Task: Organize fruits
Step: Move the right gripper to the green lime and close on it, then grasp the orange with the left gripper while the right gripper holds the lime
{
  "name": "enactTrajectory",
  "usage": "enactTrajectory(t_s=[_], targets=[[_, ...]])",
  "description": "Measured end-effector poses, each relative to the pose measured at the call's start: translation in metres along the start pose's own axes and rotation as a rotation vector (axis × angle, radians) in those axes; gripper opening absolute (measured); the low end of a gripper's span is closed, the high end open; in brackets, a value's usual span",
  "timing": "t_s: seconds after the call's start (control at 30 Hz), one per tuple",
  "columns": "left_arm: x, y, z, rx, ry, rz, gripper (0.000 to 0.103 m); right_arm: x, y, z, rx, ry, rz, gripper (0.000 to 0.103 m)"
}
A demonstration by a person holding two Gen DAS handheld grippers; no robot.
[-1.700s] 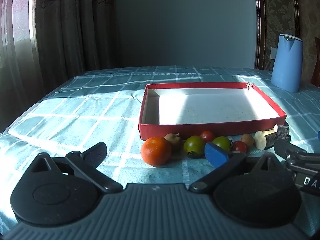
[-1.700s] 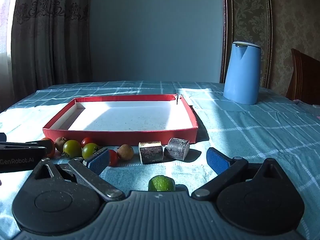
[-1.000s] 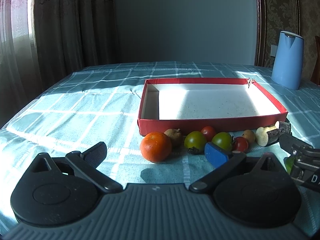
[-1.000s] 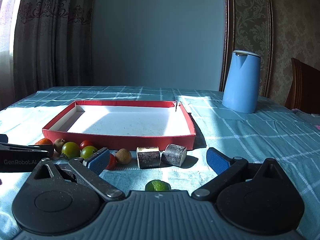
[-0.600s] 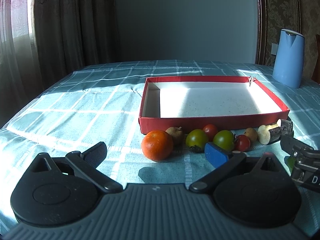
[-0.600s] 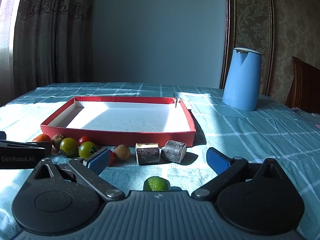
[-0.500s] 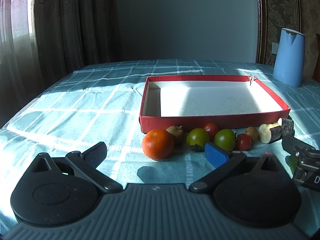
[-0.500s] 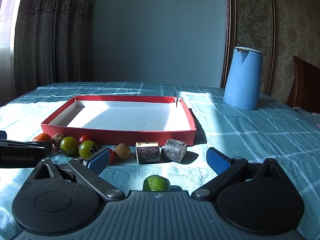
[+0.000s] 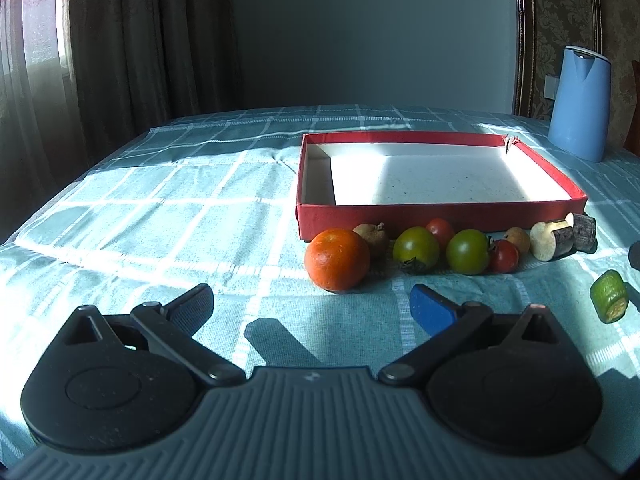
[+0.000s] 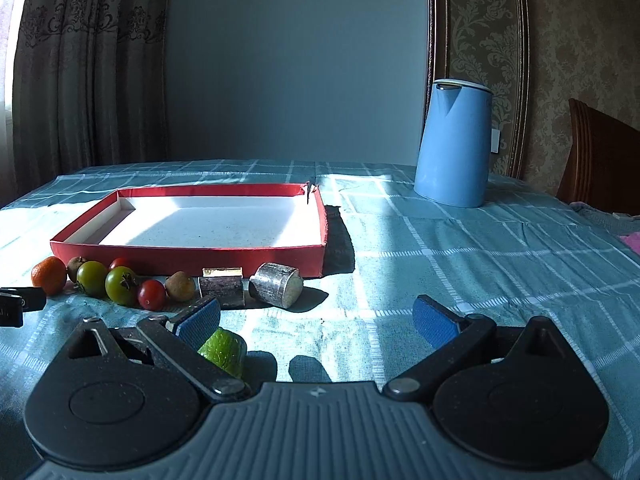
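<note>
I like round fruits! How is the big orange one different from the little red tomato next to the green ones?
The orange is orange and the biggest fruit in the row; the red tomato is red, shiny and much smaller. The orange sits at the row's left end, the red tomato further right. Both are round and lie on the tablecloth outside the red box.

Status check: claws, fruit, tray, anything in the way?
Left claw open, empty; right claw open, empty. Fruit row, orange included, on cloth outside red tray; nothing in tray. Green piece beside right claw's left finger. Path clear.
</note>
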State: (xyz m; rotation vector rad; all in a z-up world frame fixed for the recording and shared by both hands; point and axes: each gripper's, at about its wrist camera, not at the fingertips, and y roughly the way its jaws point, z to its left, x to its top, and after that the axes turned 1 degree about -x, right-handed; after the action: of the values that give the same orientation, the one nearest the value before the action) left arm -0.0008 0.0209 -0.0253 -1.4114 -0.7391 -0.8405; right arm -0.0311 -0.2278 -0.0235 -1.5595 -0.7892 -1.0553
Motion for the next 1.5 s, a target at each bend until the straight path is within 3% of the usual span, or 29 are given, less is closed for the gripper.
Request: enactTrajectory(t_s=[0.23, 0.47, 0.63, 0.77, 0.93, 1.0, 1.1, 1.17, 1.23, 1.5], targets=[[-0.004, 0.001, 0.01, 0.007, -0.009, 0.009, 0.103, 0.004, 0.011, 0.004, -0.033, -0.055, -0.008, 0.103], [-0.008, -0.005, 0.013, -0.014, -0.008, 0.036, 0.103, 0.007, 0.014, -0.002, -0.032, -0.016, -0.021, 0.103], [-0.01, -0.009, 0.008, -0.042, 0.01, 0.018, 0.103, -0.003, -0.001, -0.007, 0.094, -0.008, 0.018, 0.103], [-0.01, -0.009, 0.006, -0.035, 0.022, 0.015, 0.103, -0.011, -0.002, 0.006, 0.134, -0.036, 0.033, 0.102], [-0.01, -0.008, 0.009, -0.033, 0.012, 0.015, 0.103, -0.014, 0.006, 0.021, 0.155, -0.063, 0.043, 0.086], [-0.011, -0.007, 0.01, -0.033, 0.005, 0.02, 0.103, -0.014, 0.013, 0.024, 0.164, -0.054, 0.065, 0.064], [-0.01, -0.006, 0.012, -0.023, -0.001, 0.022, 0.103, -0.014, 0.023, 0.024, 0.237, -0.034, 0.1, 0.049], [-0.01, -0.005, 0.014, -0.02, -0.005, 0.02, 0.103, -0.016, 0.025, 0.03, 0.23, -0.053, 0.081, 0.046], [-0.009, -0.004, 0.015, -0.014, -0.008, 0.019, 0.103, -0.018, 0.022, 0.034, 0.229, -0.069, 0.06, 0.035], [0.004, 0.001, 0.012, -0.05, 0.021, -0.005, 0.103, -0.017, 0.023, 0.031, 0.225, -0.044, 0.061, 0.034]])
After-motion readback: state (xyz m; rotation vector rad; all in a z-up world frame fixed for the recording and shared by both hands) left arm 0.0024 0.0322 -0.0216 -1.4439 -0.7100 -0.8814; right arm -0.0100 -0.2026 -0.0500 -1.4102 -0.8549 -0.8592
